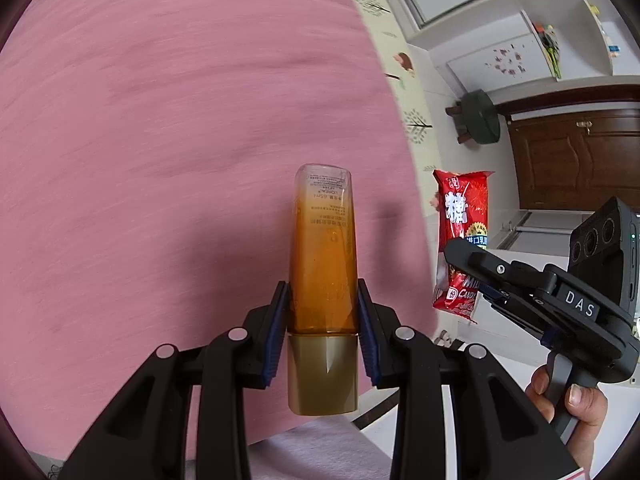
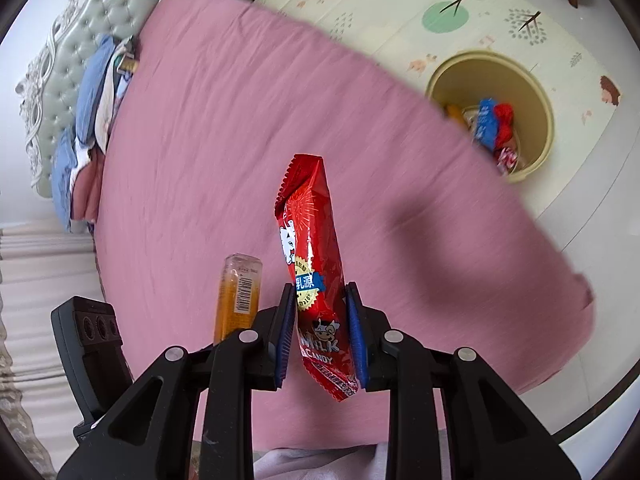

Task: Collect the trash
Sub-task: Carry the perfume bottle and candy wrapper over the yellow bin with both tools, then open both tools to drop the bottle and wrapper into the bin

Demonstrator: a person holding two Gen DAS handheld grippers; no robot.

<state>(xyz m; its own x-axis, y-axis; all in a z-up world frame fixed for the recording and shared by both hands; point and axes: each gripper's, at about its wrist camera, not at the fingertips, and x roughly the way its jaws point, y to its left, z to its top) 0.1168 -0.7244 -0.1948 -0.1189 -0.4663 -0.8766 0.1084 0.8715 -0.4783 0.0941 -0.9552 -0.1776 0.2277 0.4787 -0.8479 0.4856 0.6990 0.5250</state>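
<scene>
Right wrist view: right gripper (image 2: 322, 324) is clamped on the candy bag (image 2: 314, 264), long axis along its fingers; the bin (image 2: 532, 80) lies ahead-right on the floor. Left gripper (image 1: 323, 320) clamps the tube (image 1: 322, 248), farther from it.

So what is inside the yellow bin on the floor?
The bin already holds some wrappers: a blue one, a red one and something orange. The pink bed covers its near side, so what lies there cannot be seen.
</scene>
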